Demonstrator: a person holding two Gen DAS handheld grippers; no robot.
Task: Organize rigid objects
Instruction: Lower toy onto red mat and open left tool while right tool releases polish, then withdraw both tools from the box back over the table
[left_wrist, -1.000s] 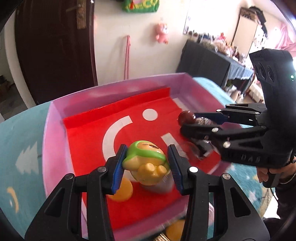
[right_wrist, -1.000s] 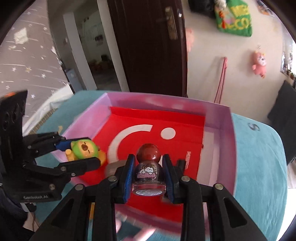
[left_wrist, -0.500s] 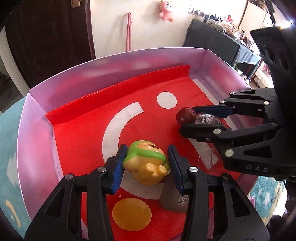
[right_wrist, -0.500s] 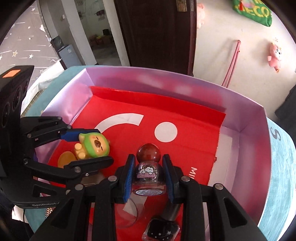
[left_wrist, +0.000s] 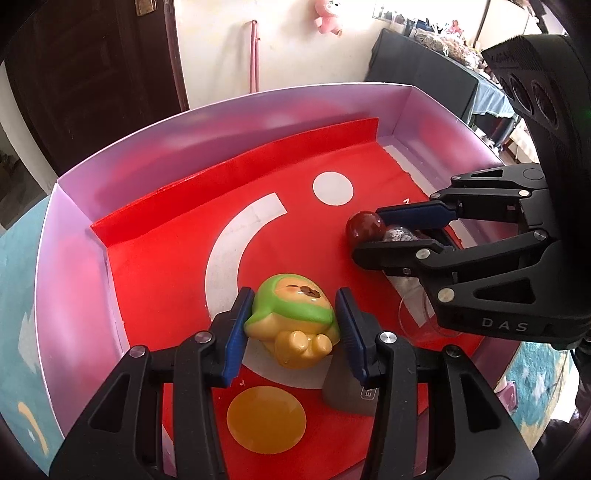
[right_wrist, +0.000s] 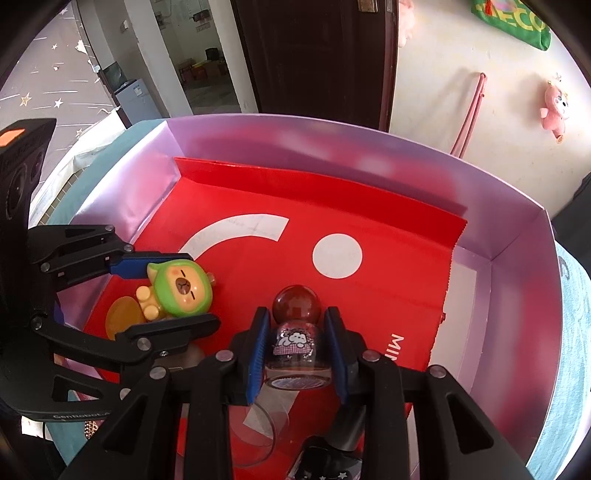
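The left tool (left_wrist: 291, 325) is clamped on a small toy figure (left_wrist: 293, 325), its blue pads pressed against the green hood on either side. The toy is held low over the red liner (left_wrist: 166, 251) inside the pale purple box (left_wrist: 66, 258), near the left wall, just above an orange disc (left_wrist: 266, 419) and beside a grey block (left_wrist: 347, 391) lying on the liner. It is glossy hard plastic, a yellow body with a sleepy brown-nosed face, tipped onto its back in the grip.

To the right, the right tool (right_wrist: 297, 349) is closed on a small clear bottle (right_wrist: 297, 350) with a dark red ball cap and a cartoon sticker, held over the box's near middle, above a clear round lid (right_wrist: 258, 439) on the liner.

Both things look to be in the placing step: carried into the box and ready to be set down. The next move calls for lowering each to a bare spot on the liner, then parting the pads without tipping the bottle.
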